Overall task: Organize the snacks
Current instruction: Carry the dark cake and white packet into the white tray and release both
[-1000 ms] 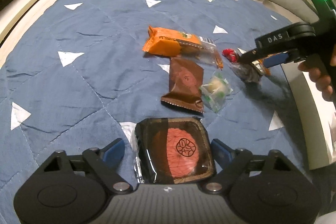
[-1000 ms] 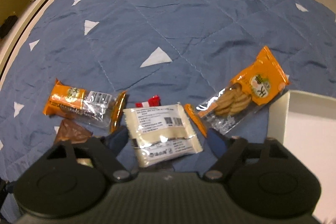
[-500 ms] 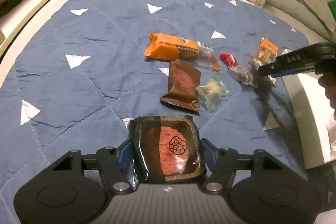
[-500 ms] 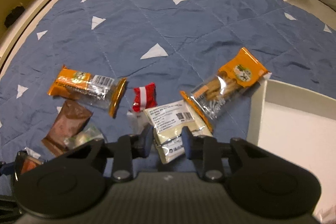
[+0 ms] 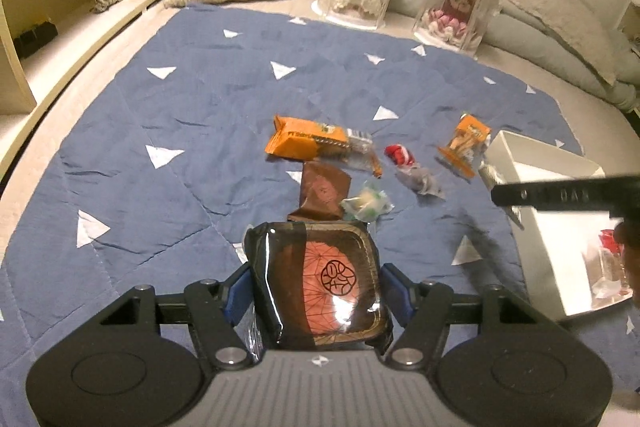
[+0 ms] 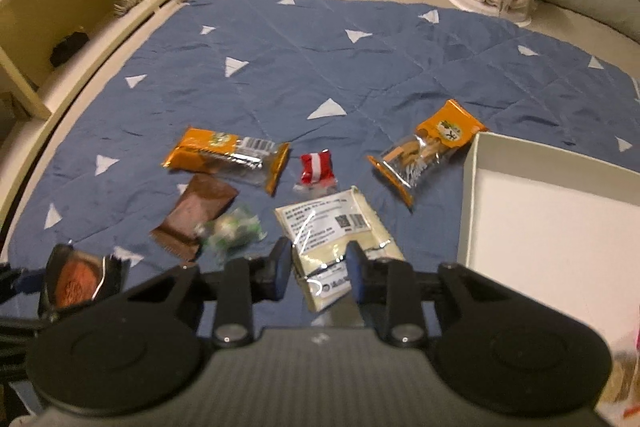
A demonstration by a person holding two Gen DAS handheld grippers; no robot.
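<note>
So the left gripper (image 5: 316, 287) had its jaws clamped on the dark mooncake pack (image 5: 320, 283), sitting right between them. The right gripper (image 6: 318, 269) pinched the cream wafer packet (image 6: 336, 243), most of it sticking out ahead.

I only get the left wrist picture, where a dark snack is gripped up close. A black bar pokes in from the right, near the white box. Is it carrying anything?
Observer: Yes. That bar is the right hand-held gripper, and it is shut on a pale flat packet.
Operator: What sort of packet? I can't see it at all.
Observer: It is cream coloured, in clear wrap, with a white label bearing black print and a square code.
Operator: And the long orange packet in the middle, is there anything on its clear end?
Observer: From the right wrist, the long orange packet shows a barcode strip there.
</note>
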